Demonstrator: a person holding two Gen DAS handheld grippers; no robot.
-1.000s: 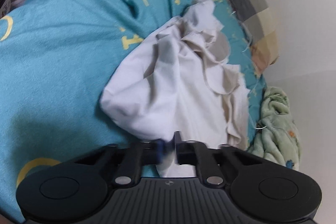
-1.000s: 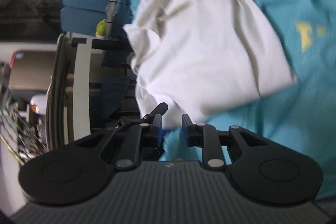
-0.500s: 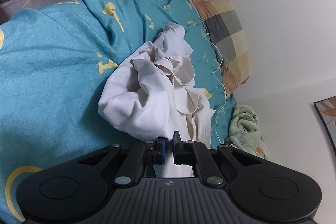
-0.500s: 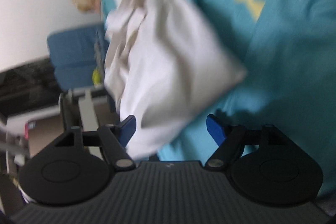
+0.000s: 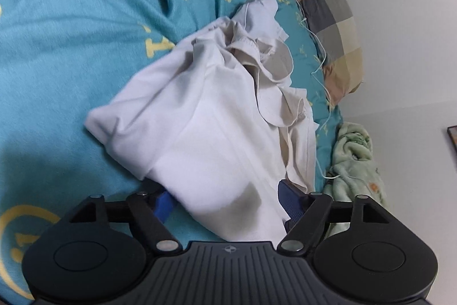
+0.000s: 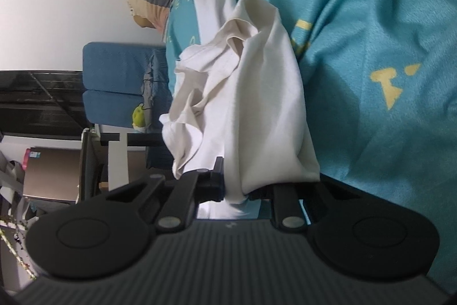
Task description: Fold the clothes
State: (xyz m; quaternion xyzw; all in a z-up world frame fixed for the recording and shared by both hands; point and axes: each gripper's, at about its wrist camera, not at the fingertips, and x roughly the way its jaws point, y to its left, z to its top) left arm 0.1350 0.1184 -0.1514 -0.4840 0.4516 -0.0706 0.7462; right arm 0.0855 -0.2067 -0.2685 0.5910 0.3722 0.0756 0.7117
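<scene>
White garment [image 5: 211, 116] lies crumpled on teal bedspread [image 5: 62, 53], near checked pillow [image 5: 328, 19]. Left gripper [image 5: 225, 199] spread wide, near edge of cloth draped loose between its fingers. Right gripper [image 6: 242, 185] closed, pinching a fold of cloth.

soft even indoor light, strong fisheye bending at edges, slight blur, dark vignetted corners

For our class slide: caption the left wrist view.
Open left gripper straddling a crumpled white cotton garment on a teal yellow-patterned bedspread.
</scene>
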